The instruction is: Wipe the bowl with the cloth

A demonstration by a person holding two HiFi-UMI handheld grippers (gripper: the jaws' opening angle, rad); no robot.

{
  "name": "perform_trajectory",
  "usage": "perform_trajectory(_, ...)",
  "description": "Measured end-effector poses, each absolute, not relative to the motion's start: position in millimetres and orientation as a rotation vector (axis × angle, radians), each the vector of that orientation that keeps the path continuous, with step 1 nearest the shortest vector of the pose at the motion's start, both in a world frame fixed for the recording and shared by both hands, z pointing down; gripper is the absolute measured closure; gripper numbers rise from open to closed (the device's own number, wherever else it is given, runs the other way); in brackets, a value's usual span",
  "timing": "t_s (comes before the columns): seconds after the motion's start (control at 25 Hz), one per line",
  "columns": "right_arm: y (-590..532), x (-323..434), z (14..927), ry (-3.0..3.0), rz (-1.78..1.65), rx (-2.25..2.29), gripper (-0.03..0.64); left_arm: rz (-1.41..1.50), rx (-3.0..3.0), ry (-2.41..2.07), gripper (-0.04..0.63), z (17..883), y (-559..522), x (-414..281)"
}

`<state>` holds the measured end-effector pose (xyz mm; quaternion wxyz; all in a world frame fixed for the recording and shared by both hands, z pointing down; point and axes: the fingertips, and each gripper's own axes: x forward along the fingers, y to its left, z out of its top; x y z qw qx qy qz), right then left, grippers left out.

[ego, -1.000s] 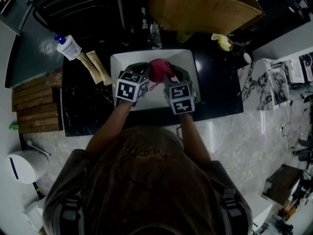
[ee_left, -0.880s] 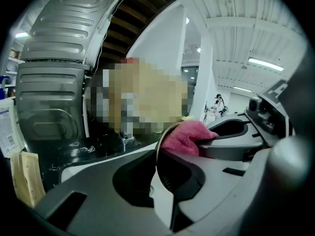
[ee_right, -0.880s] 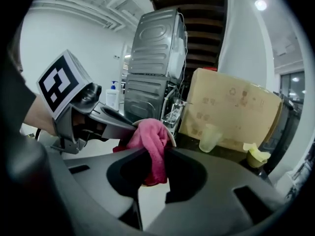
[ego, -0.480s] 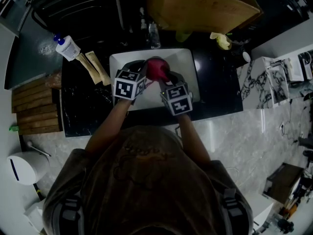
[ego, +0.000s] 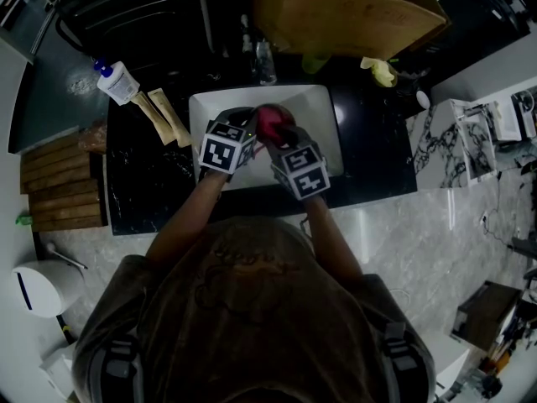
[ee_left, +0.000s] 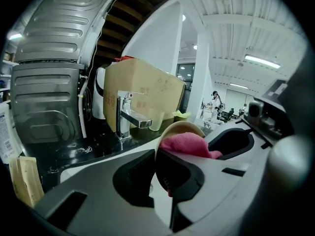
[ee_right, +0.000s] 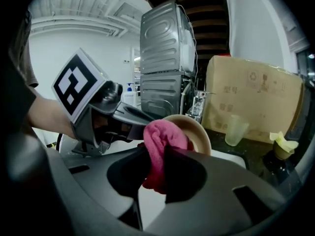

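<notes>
Though light and stiff, likely slick: round beige bowl (ee_left: pixel 181 127) pinched at its rim in left tool (ee_left: pixel 156 167), soft pink cloth (ee_right: pixel 165 135) clamped in right tool (ee_right: pixel 158 167).

In the head view the marker cubes (ego: pixel 225 151) cover my jaws and most of the bowl (ee_left: pixel 183 128); only a patch of pink cloth (ego: pixel 270 122) shows. In my left gripper view the cloth hides the bowl's inside, and my jaws hide its lower rim. The print on the cardboard box (ee_right: pixel 253 100) is too small to read.
</notes>
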<state>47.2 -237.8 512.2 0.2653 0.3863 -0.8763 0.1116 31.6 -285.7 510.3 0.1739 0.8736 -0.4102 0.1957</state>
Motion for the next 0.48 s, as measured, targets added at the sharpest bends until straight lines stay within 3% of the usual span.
perform_trajectory(0.48,-258,59,483,-2.405,0.18,1.178,0.538,0.583,2.514,-1.116,0.578,510,-279,45)
